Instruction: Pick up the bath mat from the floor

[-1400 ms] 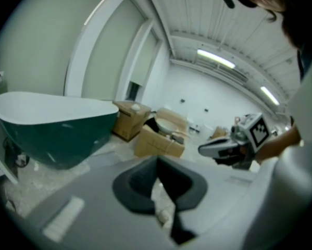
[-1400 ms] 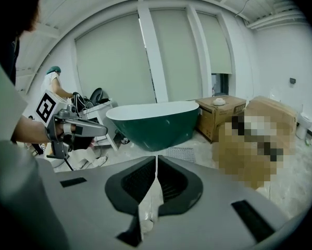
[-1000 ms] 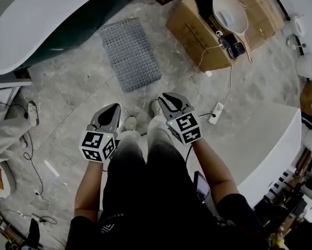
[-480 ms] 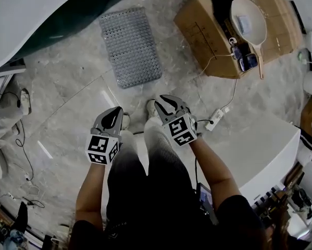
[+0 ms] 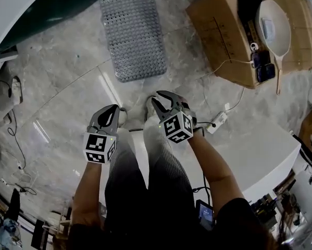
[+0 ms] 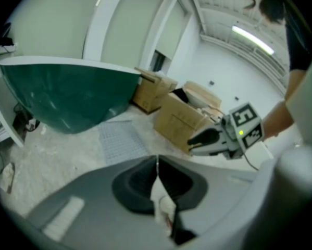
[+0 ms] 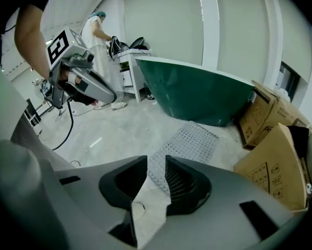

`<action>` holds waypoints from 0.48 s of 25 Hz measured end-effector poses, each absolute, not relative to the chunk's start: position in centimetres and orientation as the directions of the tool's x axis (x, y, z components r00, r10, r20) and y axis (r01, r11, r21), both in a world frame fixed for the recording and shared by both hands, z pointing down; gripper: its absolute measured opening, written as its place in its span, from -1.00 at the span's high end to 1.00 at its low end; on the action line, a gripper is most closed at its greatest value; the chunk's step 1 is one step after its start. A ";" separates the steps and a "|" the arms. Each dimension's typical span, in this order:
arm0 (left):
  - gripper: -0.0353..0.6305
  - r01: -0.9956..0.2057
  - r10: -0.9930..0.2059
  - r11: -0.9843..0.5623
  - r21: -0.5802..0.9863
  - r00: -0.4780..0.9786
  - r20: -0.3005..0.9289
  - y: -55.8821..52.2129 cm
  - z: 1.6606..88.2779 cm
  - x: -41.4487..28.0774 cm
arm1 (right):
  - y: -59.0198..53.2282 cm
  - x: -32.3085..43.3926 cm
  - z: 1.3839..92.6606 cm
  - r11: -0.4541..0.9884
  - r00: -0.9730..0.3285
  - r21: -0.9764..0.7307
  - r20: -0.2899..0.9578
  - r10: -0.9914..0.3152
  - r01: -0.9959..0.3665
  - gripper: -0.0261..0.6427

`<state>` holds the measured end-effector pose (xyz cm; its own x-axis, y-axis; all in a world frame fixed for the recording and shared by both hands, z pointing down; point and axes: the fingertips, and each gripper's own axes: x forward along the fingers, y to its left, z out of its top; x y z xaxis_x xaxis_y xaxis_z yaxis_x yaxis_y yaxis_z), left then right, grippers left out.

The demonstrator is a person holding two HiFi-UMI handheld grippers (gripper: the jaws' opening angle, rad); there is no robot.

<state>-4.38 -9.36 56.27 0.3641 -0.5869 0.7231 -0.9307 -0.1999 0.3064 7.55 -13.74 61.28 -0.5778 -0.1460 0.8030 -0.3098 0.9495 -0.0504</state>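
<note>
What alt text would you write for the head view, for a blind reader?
A grey perforated bath mat lies flat on the marbled floor, ahead of a standing person's two grippers: the left gripper shut, the right gripper with empty jaws opening. A green bathtub edge is at upper left, a cardboard box at upper right.

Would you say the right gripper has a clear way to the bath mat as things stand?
Probably yes. The bath mat lies flat ahead of the right gripper, with only floor between them. Its jaws are opening with nothing between them; it would have to come down.
</note>
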 end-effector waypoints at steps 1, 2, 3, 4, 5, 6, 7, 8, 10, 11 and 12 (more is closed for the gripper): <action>0.86 -0.935 -0.587 -0.182 0.304 0.352 0.729 -9.4 57.2 -4.8 | -13.8 7.5 62.4 0.952 -0.574 -0.047 0.807 -0.142 -0.301 0.62; 0.86 -0.938 -0.586 -0.165 0.305 0.342 0.734 -9.4 58.2 -5.2 | -13.8 7.5 63.5 0.955 -0.568 -0.042 0.811 -0.138 -0.292 0.62; 0.86 -0.939 -0.583 -0.151 0.308 0.336 0.740 -9.3 59.1 -5.5 | -13.8 7.5 64.5 0.958 -0.562 -0.038 0.816 -0.133 -0.283 0.62; 0.86 -0.940 -0.577 -0.143 0.311 0.335 0.745 -9.2 60.1 -5.7 | -13.7 7.4 65.6 0.962 -0.557 -0.036 0.821 -0.127 -0.272 0.62; 0.86 -0.939 -0.568 -0.141 0.315 0.337 0.751 -9.1 61.0 -5.8 | -13.6 7.3 66.7 0.964 -0.552 -0.034 0.825 -0.121 -0.262 0.61; 0.86 -0.937 -0.558 -0.143 0.318 0.342 0.756 -8.9 61.9 -5.8 | -13.5 7.2 67.7 0.967 -0.547 -0.033 0.829 -0.115 -0.253 0.61; 0.86 -0.936 -0.550 -0.149 0.320 0.348 0.759 -8.8 62.8 -5.7 | -13.5 7.1 68.7 0.969 -0.543 -0.031 0.832 -0.110 -0.244 0.61; 0.86 -0.934 -0.543 -0.157 0.321 0.353 0.762 -8.7 63.7 -5.6 | -13.5 7.1 69.8 0.971 -0.540 -0.028 0.835 -0.107 -0.236 0.60; 0.86 -0.933 -0.535 -0.170 0.318 0.358 0.765 -8.4 65.4 -5.3 | -13.6 7.0 71.9 0.974 -0.532 -0.024 0.841 -0.102 -0.225 0.60; 0.86 -0.934 -0.532 -0.174 0.313 0.357 0.768 -8.3 66.3 -5.2 | -13.6 7.0 73.0 0.975 -0.528 -0.023 0.844 -0.100 -0.222 0.60; 0.86 -0.935 -0.530 -0.178 0.308 0.354 0.771 -8.2 67.3 -5.1 | -13.6 7.0 74.0 0.975 -0.524 -0.021 0.846 -0.100 -0.219 0.60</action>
<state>-5.13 -8.22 67.26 0.3544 -0.5297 0.7706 -0.9347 -0.1777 0.3078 6.96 -13.65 73.95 -0.5239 -0.0996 0.8460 -0.2194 0.9754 -0.0211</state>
